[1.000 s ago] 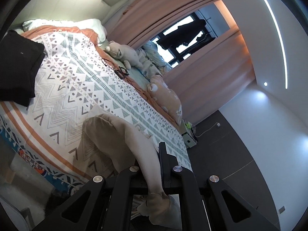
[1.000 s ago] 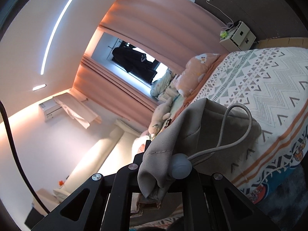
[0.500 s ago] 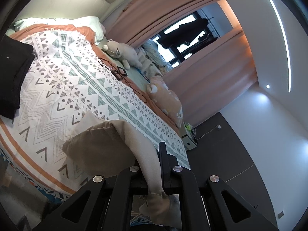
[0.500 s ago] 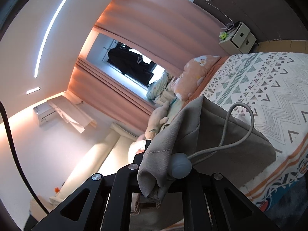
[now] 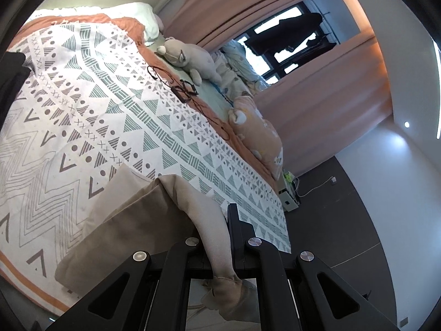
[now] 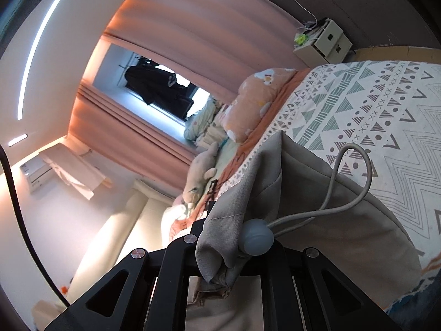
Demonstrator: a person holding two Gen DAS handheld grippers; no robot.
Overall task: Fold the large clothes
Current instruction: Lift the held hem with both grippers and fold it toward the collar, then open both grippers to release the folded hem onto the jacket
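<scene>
1. The left gripper [image 5: 220,237] has its black jaws clamped on an edge of a beige garment [image 5: 132,220]; a hemmed corner hangs below the jaws.
2. From the left gripper the garment slopes down onto a patterned bedspread [image 5: 110,104] and lies partly flat on it.
3. The right gripper [image 6: 220,237] is clamped on another bunched edge of the same garment [image 6: 325,220], beside a round grey cord stopper [image 6: 256,237].
4. A grey drawstring [image 6: 344,193] loops out from the stopper over the fabric.
5. Along the bed's far side lie a grey plush toy [image 5: 190,60], a peach cushion [image 5: 259,135] and a black cable [image 5: 176,85].
6. Pink curtains [image 6: 176,38] frame a bright window.
</scene>
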